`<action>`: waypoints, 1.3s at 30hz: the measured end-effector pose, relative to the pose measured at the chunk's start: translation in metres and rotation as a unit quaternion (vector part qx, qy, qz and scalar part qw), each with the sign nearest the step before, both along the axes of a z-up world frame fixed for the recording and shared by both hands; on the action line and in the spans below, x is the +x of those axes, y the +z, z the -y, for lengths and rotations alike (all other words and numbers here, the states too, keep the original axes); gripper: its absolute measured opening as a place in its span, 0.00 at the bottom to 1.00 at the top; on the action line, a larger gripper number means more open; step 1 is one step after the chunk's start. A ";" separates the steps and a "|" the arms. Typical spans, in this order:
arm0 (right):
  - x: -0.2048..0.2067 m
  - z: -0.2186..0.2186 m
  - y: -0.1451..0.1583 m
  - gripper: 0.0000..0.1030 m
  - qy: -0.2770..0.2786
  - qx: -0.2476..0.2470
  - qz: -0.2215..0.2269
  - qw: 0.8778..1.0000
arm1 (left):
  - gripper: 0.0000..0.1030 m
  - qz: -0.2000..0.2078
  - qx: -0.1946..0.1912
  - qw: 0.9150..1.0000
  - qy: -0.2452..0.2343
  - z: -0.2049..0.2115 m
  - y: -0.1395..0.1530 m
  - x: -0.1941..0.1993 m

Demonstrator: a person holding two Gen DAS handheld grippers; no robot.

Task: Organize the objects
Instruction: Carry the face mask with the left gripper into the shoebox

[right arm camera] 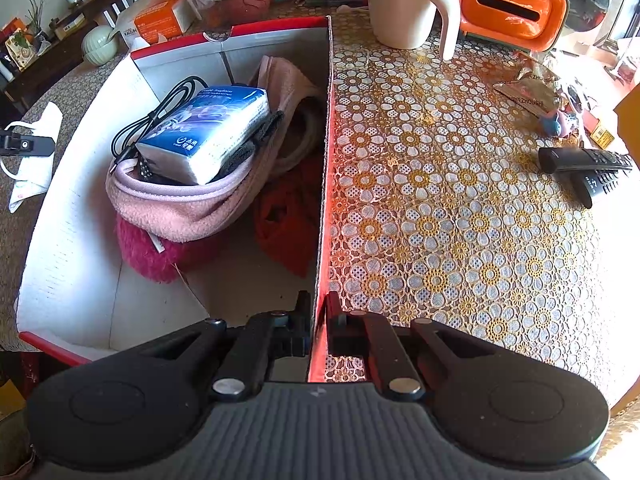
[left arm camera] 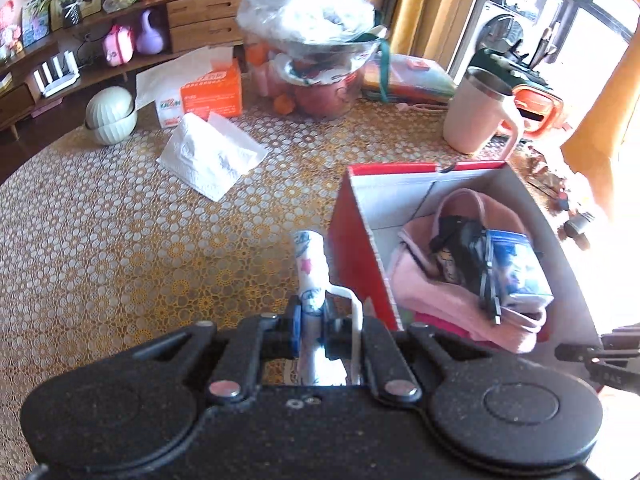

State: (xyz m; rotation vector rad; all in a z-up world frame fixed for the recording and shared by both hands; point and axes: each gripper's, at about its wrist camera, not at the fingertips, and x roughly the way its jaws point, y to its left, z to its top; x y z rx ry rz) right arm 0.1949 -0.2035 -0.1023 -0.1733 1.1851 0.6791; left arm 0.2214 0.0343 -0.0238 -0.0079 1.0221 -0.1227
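Note:
My left gripper point(left arm camera: 312, 316) is shut on a white printed face mask point(left arm camera: 310, 264), held above the table just left of the red cardboard box point(left arm camera: 352, 240); an ear loop hangs beside the fingers. The box holds a pink cloth point(left arm camera: 432, 292), a blue tissue pack point(left arm camera: 520, 268) and a black cable point(left arm camera: 460, 240). My right gripper point(right arm camera: 318, 316) is shut on the box's right wall point(right arm camera: 326, 160), pinching its top edge. In the right wrist view the tissue pack point(right arm camera: 208, 132) lies on the pink cloth point(right arm camera: 180, 204), and the mask point(right arm camera: 32, 176) dangles from the left gripper point(right arm camera: 24, 145) at the far left.
A pink mug point(left arm camera: 476, 116) and an orange tissue holder point(right arm camera: 508, 4) stand behind the box. Two black remotes point(right arm camera: 588, 164) and a snack wrapper point(right arm camera: 528, 88) lie to its right. A folded white tissue point(left arm camera: 212, 156), an orange tissue box point(left arm camera: 208, 92), a covered fruit bowl point(left arm camera: 316, 60) and a pale bowl point(left arm camera: 110, 114) sit at the left.

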 end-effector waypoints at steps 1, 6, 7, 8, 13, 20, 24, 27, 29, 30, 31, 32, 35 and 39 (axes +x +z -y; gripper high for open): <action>0.000 0.000 0.000 0.06 0.000 0.001 0.000 1.000 | 0.08 0.004 0.000 1.000 -0.009 0.005 0.006 -0.003; 0.001 0.000 -0.001 0.06 -0.002 0.003 0.002 1.000 | 0.08 0.019 0.002 0.998 -0.062 0.038 0.029 -0.019; 0.001 0.000 -0.001 0.06 -0.002 0.003 0.002 1.000 | 0.08 0.021 0.003 0.997 -0.071 0.044 0.032 -0.021; 0.001 0.000 -0.001 0.06 -0.002 0.003 0.002 1.000 | 0.08 0.022 0.004 0.996 -0.084 0.052 0.035 -0.024; 0.001 0.000 -0.001 0.06 -0.003 0.005 0.003 1.000 | 0.08 0.018 0.009 0.991 -0.133 0.086 0.034 -0.034; 0.000 0.002 -0.001 0.06 -0.004 0.012 0.003 1.000 | 0.08 0.002 0.017 0.988 -0.154 0.119 0.013 -0.036; 0.000 0.003 -0.002 0.06 -0.003 0.014 0.004 1.000 | 0.09 -0.007 0.002 0.988 -0.157 0.127 0.009 -0.028; 0.000 0.004 -0.002 0.07 -0.003 0.018 0.004 1.000 | 0.10 -0.010 0.005 0.986 -0.164 0.138 0.002 -0.024; 0.000 0.005 -0.002 0.07 -0.003 0.020 0.003 1.000 | 0.10 -0.020 -0.002 0.985 -0.170 0.144 -0.005 -0.023; 0.001 0.005 -0.002 0.07 -0.002 0.022 0.003 1.000 | 0.10 -0.027 -0.002 0.984 -0.174 0.147 -0.010 -0.023; 0.001 0.006 -0.003 0.07 -0.002 0.024 0.003 1.000 | 0.10 -0.032 0.000 0.983 -0.180 0.151 -0.015 -0.024; 0.001 0.007 -0.003 0.07 -0.002 0.025 0.002 1.000 | 0.11 -0.035 0.006 0.982 -0.185 0.154 -0.021 -0.026; 0.000 0.007 -0.003 0.07 0.000 0.026 0.003 1.000 | 0.15 -0.034 0.029 0.979 -0.197 0.161 -0.035 -0.030; 0.000 0.008 -0.003 0.07 0.000 0.029 0.003 1.000 | 0.18 -0.046 0.041 0.978 -0.197 0.162 -0.051 -0.030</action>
